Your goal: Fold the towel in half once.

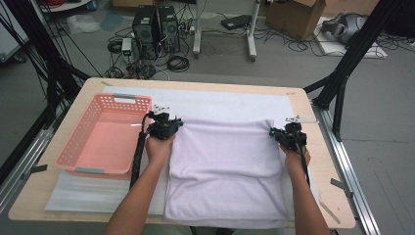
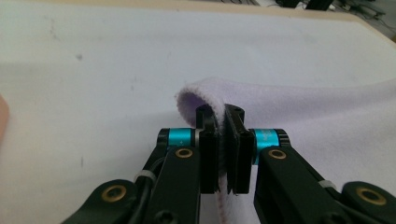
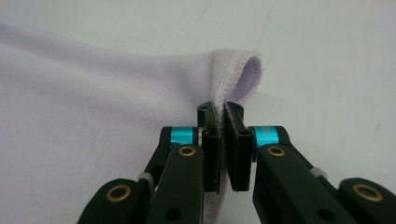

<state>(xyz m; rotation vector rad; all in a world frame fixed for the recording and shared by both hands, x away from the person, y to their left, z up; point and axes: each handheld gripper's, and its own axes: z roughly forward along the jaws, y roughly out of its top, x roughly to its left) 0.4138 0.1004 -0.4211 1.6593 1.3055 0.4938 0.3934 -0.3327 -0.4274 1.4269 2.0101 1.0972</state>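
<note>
A pale lilac towel (image 1: pixel 225 169) lies spread on the white table cover, its near edge hanging at the table's front. My left gripper (image 1: pixel 165 126) pinches the towel's far left corner (image 2: pixel 196 95), jaws shut with the cloth edge between them (image 2: pixel 223 140). My right gripper (image 1: pixel 288 135) pinches the far right corner (image 3: pixel 243 74) in the same way, the stitched hem curling over its jaws (image 3: pixel 223 135). Both corners are raised slightly off the cover.
A pink plastic basket (image 1: pixel 78 147) stands at the left of the table, close beside my left gripper. The white cover (image 1: pixel 220 103) stretches beyond the towel to the table's far edge. Cables, computer cases and boxes lie on the floor behind.
</note>
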